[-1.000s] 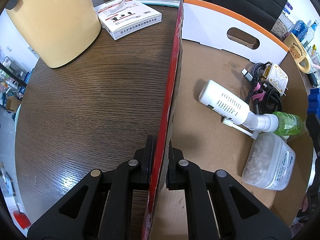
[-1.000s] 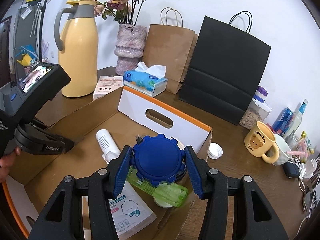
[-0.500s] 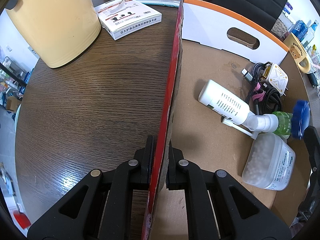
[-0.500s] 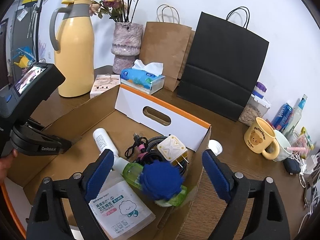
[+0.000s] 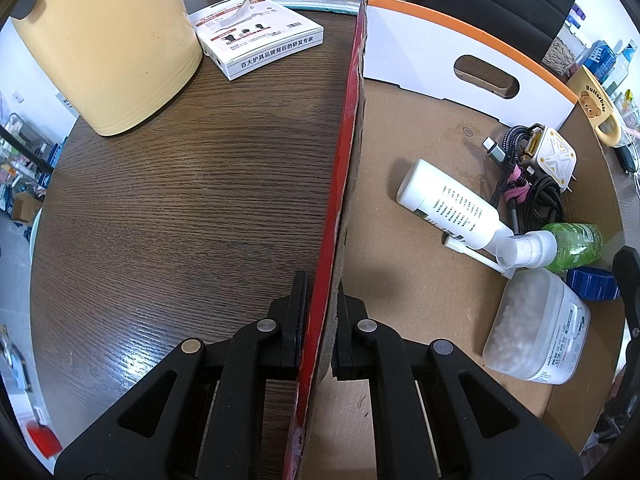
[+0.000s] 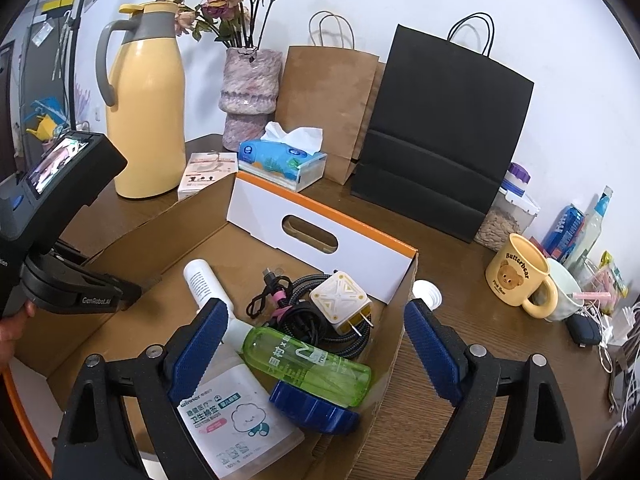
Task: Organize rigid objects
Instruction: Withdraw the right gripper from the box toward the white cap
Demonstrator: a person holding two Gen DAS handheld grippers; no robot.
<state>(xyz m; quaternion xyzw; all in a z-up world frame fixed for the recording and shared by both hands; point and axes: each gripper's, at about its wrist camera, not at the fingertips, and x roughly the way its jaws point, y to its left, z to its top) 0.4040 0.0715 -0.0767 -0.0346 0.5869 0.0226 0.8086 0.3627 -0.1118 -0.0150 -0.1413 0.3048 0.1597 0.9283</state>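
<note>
My left gripper [image 5: 320,312] is shut on the red-faced side wall [image 5: 348,152] of an open cardboard box [image 6: 256,240]. Inside the box lie a white bottle [image 5: 444,204], a green bottle [image 6: 308,360], a cotton-swab tub [image 6: 236,416], a white charger [image 6: 340,300] with coiled cables [image 5: 532,200], and a blue lid [image 6: 312,408] resting under the green bottle by the box's right wall. My right gripper [image 6: 316,344] is open and empty, above the box's near right corner. The blue lid also shows in the left wrist view [image 5: 592,284].
On the wooden table [image 5: 180,200]: a yellow thermos jug [image 6: 148,100], a small white carton [image 5: 256,36], a tissue pack [image 6: 280,156], a vase [image 6: 248,88], paper bags [image 6: 440,128], a yellow bear mug [image 6: 520,276], a white cap [image 6: 428,292], and bottles and cables at far right.
My right gripper opened and let go of the blue lid, which dropped into the box and settled under the green bottle. My left gripper kept its hold on the box wall.
</note>
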